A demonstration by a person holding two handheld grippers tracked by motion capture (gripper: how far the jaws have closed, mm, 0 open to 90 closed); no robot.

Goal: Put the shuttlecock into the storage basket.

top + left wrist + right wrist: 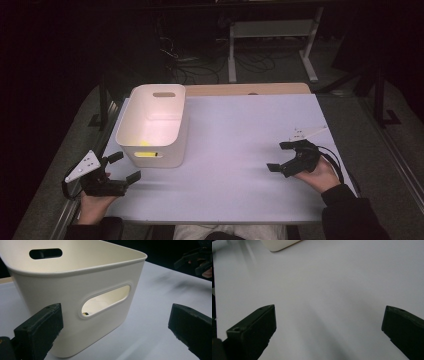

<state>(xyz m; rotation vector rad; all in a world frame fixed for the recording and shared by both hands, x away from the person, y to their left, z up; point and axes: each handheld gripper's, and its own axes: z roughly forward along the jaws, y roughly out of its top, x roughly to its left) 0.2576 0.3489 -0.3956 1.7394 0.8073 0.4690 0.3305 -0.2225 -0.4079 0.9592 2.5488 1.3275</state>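
A cream plastic bin with slot handles stands on the left of the white table. Something yellow lies at its bottom and shows through the near handle slot. In the left gripper view the bin rises close ahead, a small dark and yellow item showing through the slot. My left gripper is open at the table's near left corner, just short of the bin. My right gripper is open over the bare table at the right, nothing between its jaws. The right gripper view has the bin's base at the top left.
A wooden board lies along the table's far edge. Beyond it stand white desk legs and cables on a dark floor. Grey carpet flanks the table. The other hand and its gripper appear far off in the left gripper view.
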